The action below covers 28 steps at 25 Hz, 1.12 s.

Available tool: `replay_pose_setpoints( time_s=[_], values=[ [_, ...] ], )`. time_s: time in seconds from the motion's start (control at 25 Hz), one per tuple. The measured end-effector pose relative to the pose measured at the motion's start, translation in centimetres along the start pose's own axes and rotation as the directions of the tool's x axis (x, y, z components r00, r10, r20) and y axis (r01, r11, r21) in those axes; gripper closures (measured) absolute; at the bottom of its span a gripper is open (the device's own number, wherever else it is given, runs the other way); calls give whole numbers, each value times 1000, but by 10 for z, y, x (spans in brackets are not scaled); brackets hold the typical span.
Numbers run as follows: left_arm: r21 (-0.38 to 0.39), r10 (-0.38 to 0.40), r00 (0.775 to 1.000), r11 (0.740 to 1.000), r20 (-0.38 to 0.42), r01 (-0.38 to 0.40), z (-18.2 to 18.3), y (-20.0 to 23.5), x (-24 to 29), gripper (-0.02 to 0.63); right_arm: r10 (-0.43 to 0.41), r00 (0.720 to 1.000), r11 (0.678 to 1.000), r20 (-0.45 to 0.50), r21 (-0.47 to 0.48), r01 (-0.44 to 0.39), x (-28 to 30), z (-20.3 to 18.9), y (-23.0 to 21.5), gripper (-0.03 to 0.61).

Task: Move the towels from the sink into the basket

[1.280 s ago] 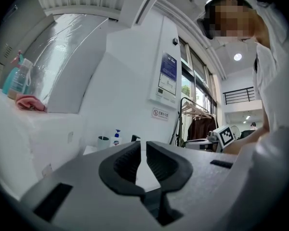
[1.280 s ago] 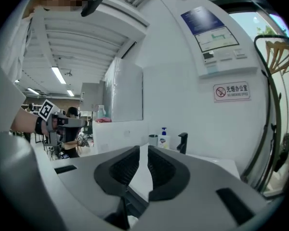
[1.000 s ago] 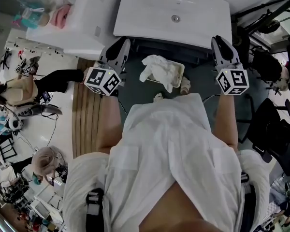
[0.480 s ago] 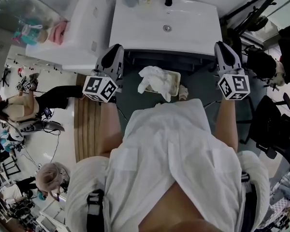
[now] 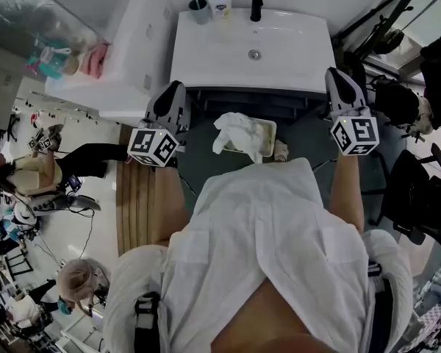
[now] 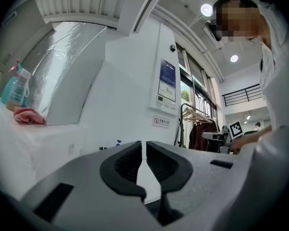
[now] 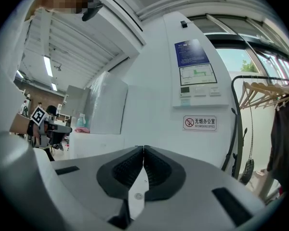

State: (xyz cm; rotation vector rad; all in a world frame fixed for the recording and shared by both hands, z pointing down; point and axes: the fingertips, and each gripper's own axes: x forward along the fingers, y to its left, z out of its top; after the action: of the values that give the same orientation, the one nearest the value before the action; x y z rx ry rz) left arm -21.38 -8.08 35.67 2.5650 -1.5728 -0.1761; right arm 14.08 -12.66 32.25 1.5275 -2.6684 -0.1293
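Crumpled white towel [image 5: 239, 129] drapes over rectangular basket [image 5: 271, 126], between left claw [image 5: 173, 88], slightly parted, and right claw [image 5: 338, 73], closing clenched; both empty.

Grey cup [image 5: 198, 9] and soap bottle [image 5: 219, 1] stood upright, side by side. Pink cloth [image 5: 95, 59] laid beside teal bottle [image 5: 48, 56] on white ledge [image 5: 128, 76] at left. Wooden slat mat [image 5: 136, 197] laid on floor. No-smoking sign [image 7: 199, 122] mounted on wall [image 7: 149, 105]; clothes rack [image 7: 267, 93] seen near it.
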Motion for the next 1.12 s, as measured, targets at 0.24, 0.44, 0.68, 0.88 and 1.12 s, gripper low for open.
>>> replay_pose_setpoints(
  time_s=[0.24, 0.44, 0.68, 0.88, 1.12],
  values=[
    [4, 12, 1000, 1000, 7, -12, 3, 5, -6, 580, 12, 1000, 1000, 3, -22, -12, 5, 4, 7, 551],
    [1, 15, 1000, 1000, 5, -15, 3, 6, -7, 580, 18, 1000, 999, -3, -31, -19, 7, 4, 10, 551],
    [-11, 20, 1000, 1000, 4, -20, 0, 7, -6, 580, 23, 1000, 999, -16, -45, -24, 8, 1, 15, 551],
    [-15, 13, 1000, 1000, 3, -13, 0, 5, -3, 580, 24, 1000, 998, -20, -52, -25, 9, 2, 15, 551],
    [-15, 10, 1000, 1000, 4, -10, 1, 5, -4, 580, 33, 999, 998, -17, -61, -34, 11, 6, 18, 551]
  ],
)
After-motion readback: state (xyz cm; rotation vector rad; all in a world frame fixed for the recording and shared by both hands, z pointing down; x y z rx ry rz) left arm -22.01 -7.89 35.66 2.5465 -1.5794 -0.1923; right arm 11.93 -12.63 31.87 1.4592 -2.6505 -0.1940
